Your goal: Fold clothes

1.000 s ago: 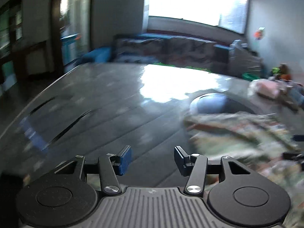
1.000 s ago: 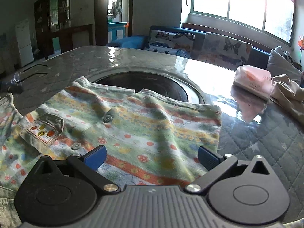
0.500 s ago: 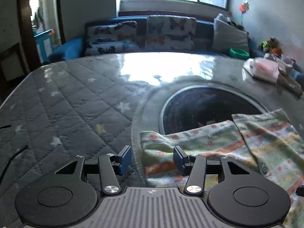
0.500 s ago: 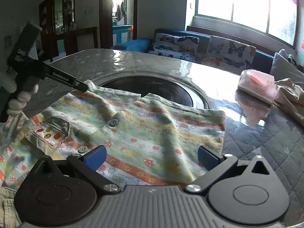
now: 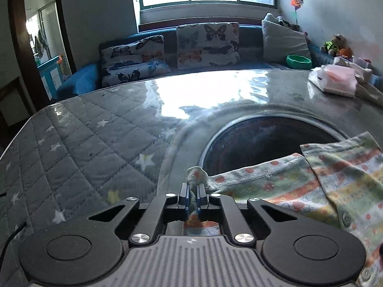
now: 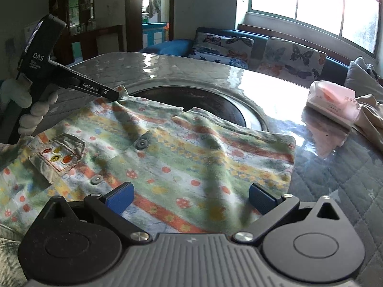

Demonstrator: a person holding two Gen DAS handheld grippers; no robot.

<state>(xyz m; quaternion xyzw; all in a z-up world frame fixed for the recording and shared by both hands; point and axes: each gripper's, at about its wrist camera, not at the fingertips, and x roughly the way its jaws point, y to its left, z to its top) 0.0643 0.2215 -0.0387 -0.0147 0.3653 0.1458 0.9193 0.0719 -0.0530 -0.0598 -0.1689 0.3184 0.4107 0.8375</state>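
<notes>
A small patterned shirt (image 6: pixel 182 153) with stripes, snaps and a chest pocket lies spread on the quilted table, partly over a dark round inset (image 6: pixel 191 100). My left gripper (image 5: pixel 193 197) is shut on the shirt's far left corner (image 5: pixel 196 175), which bunches up between the pads. From the right wrist view that same left gripper (image 6: pixel 115 95) pinches the corner, held by a gloved hand (image 6: pixel 31 110). My right gripper (image 6: pixel 190 198) hangs open over the shirt's near edge, its blue pads wide apart with nothing pinched.
A pink tissue pack (image 6: pixel 331 104) and beige clothes (image 6: pixel 369 117) sit at the table's right. Another garment (image 6: pixel 9 229) lies at the near left. A sofa with butterfly cushions (image 5: pixel 205 44) stands behind the table (image 5: pixel 83 143); a green bowl (image 5: pixel 299 61) rests on it.
The left gripper swung in to the shirt's far left corner and its jaws went from open to shut on the fabric. The right gripper stayed where it was, open.
</notes>
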